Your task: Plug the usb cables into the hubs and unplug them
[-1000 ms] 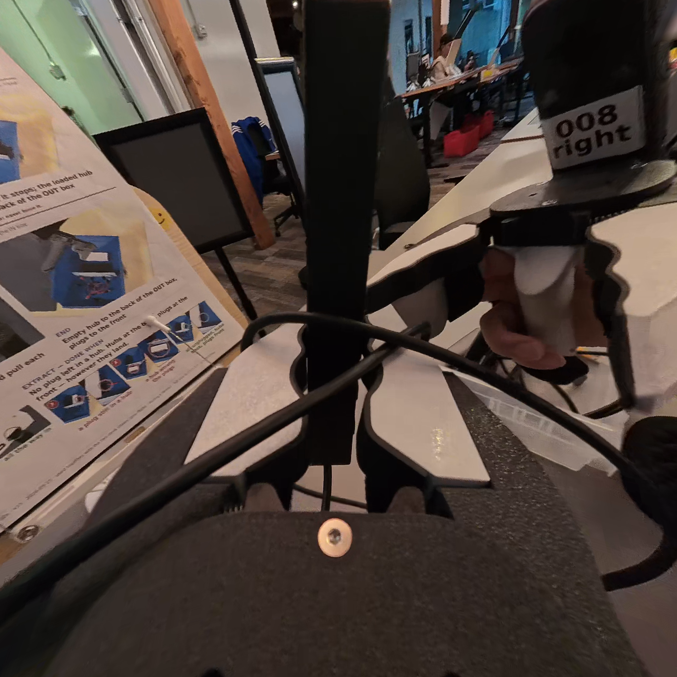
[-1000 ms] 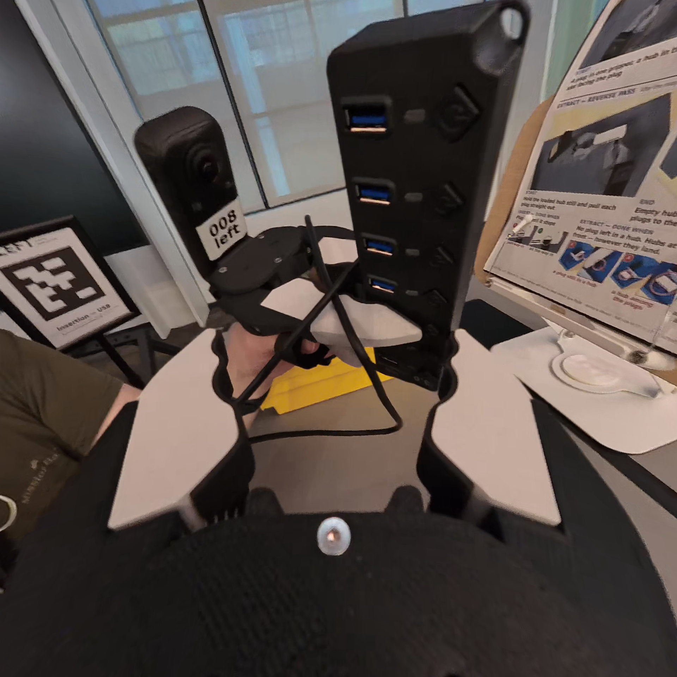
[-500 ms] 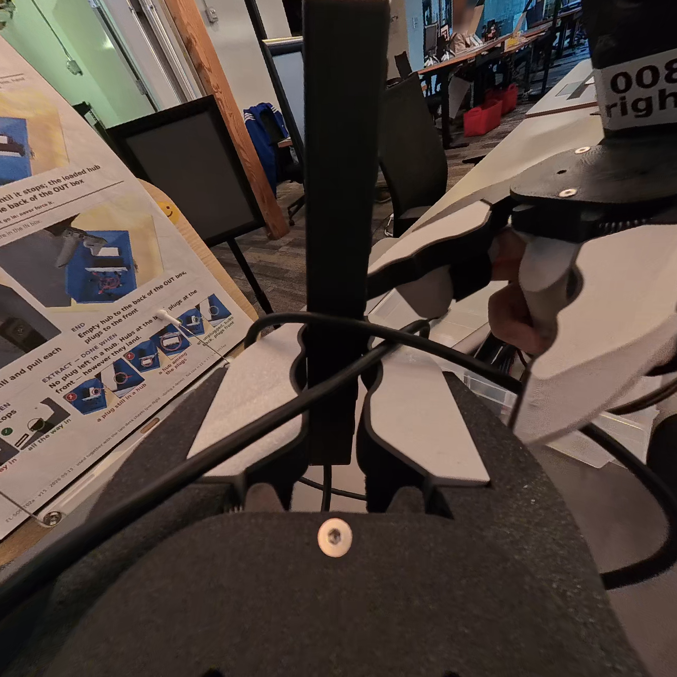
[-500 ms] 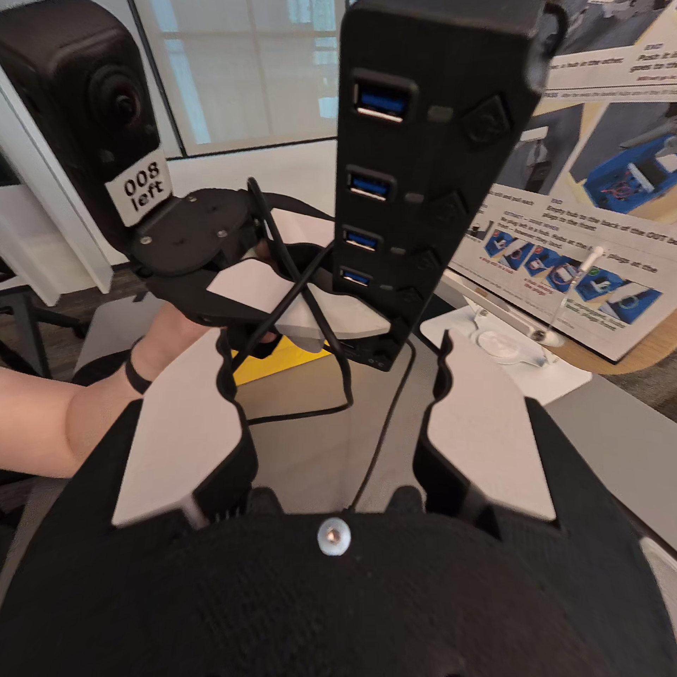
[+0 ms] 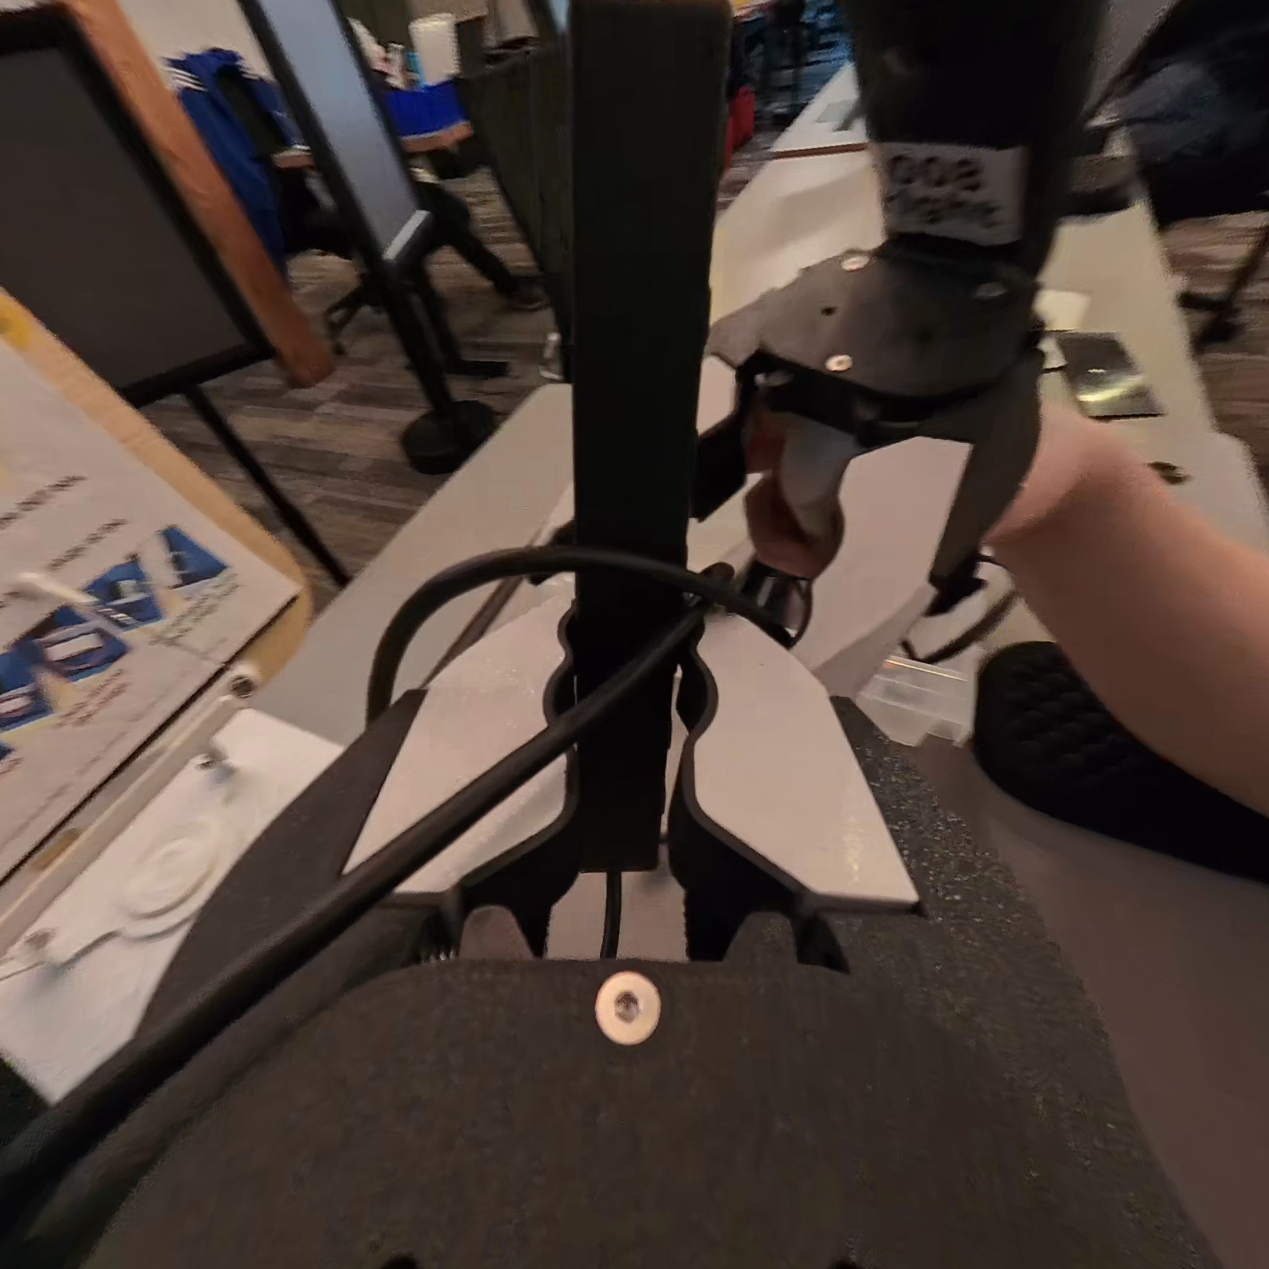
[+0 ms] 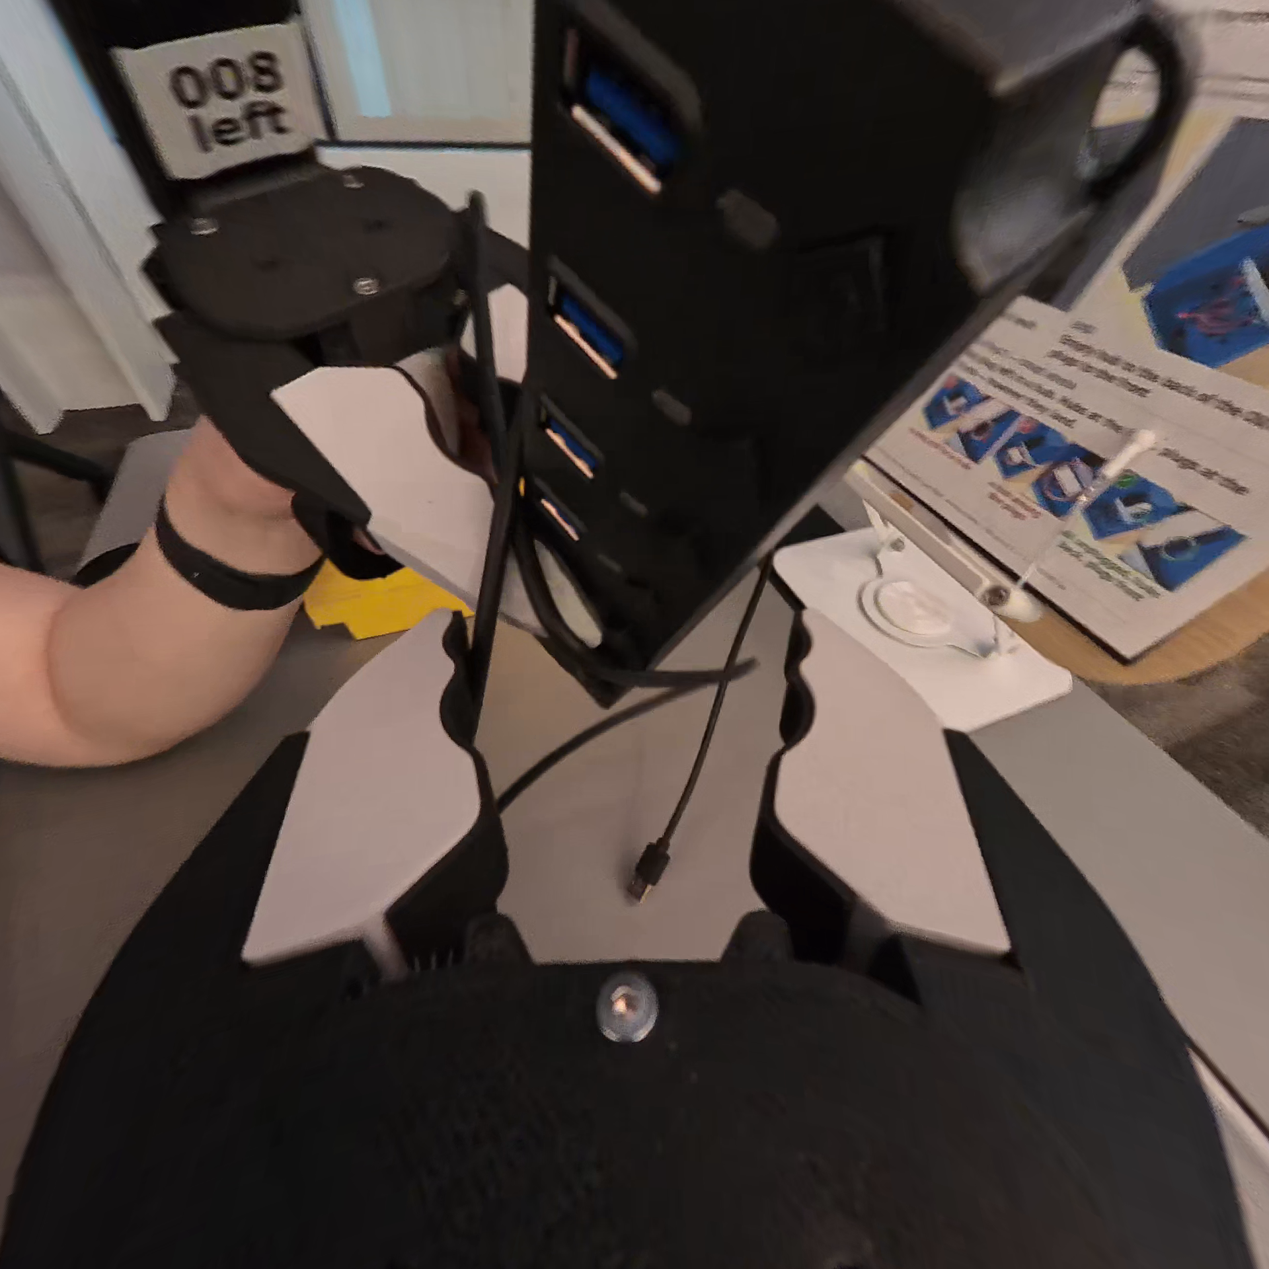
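So the grey table (image 6: 1133, 858) has an instruction board (image 6: 1099, 426) propped at its edge, and above it the black hub (image 6: 790, 288) is held upright, edge-on, by the left gripper (image 5: 628, 687), jaws clamped on its lower end. All four blue ports look empty. The right gripper (image 6: 621, 693) faces the port side with jaws spread wide and nothing in them. A black cable (image 5: 481, 783) loops around the hub, and its small plug (image 6: 645, 879) dangles just under the right jaws. I'd say we're at the grab-the-plug step: close on that connector squarely, then line it up with a port.
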Available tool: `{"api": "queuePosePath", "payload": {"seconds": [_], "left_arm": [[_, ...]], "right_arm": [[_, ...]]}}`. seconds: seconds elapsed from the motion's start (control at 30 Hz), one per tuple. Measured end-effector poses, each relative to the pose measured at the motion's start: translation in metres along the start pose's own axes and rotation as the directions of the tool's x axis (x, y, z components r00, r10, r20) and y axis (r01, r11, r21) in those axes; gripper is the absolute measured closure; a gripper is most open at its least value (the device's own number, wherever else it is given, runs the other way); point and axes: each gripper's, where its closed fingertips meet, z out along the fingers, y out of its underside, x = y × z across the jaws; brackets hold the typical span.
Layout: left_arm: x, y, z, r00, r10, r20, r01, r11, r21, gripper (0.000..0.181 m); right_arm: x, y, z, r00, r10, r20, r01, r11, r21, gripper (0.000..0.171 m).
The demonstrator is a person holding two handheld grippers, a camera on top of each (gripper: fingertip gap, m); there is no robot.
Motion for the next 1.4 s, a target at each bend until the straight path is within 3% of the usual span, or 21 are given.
{"api": "queuePosePath", "payload": {"seconds": [0.07, 0.13, 0.3, 0.53, 0.83, 0.93, 1.0, 1.17, 1.23, 1.4], "left_arm": [[0.006, 0.001, -0.002, 0.999, -0.007, -0.054, 0.007, 1.0, -0.001, 0.154], [0.011, 0.003, -0.005, 0.994, -0.019, -0.105, 0.017, 1.0, -0.012, 0.155], [0.034, -0.01, -0.017, 0.946, -0.09, -0.311, 0.112, 0.992, 0.053, 0.156], [0.045, -0.011, -0.026, 0.862, -0.211, -0.461, 0.246, 0.969, 0.017, 0.157], [0.055, -0.008, -0.031, 0.744, -0.334, -0.579, 0.357, 0.931, -0.079, 0.119], [0.056, -0.011, -0.031, 0.734, -0.357, -0.578, 0.381, 0.921, -0.085, 0.115], [0.046, -0.008, -0.025, 0.777, -0.371, -0.509, 0.38, 0.921, -0.091, 0.129], [0.025, -0.012, -0.018, 0.877, -0.321, -0.358, 0.341, 0.94, -0.006, 0.136], [0.017, -0.017, -0.019, 0.904, -0.297, -0.308, 0.328, 0.943, 0.055, 0.156], [0.013, -0.025, -0.024, 0.918, -0.271, -0.29, 0.315, 0.942, 0.117, 0.154]], "right_arm": [[-0.002, -0.004, -0.003, 0.997, -0.07, 0.018, 0.069, 0.996, 0.051, 0.086], [-0.015, -0.006, -0.008, 0.986, -0.14, 0.088, 0.133, 0.988, 0.082, 0.109], [-0.042, -0.016, -0.012, 0.958, -0.135, 0.253, 0.094, 0.981, 0.17, 0.112], [-0.044, -0.012, -0.017, 0.955, -0.152, 0.256, 0.127, 0.986, 0.11, 0.131], [-0.037, -0.001, -0.019, 0.94, -0.031, 0.34, 0.005, 0.997, 0.076, 0.139], [-0.036, -0.002, -0.021, 0.935, -0.015, 0.354, -0.02, 0.995, 0.094, 0.14], [-0.032, -0.002, -0.017, 0.946, -0.005, 0.323, -0.023, 0.996, 0.084, 0.14], [-0.02, -0.012, -0.012, 0.957, 0.075, 0.281, -0.12, 0.982, 0.148, 0.139], [-0.023, -0.02, -0.014, 0.932, 0.111, 0.344, -0.187, 0.963, 0.195, 0.139], [-0.027, -0.021, -0.011, 0.918, 0.14, 0.372, -0.219, 0.959, 0.182, 0.132]]}}
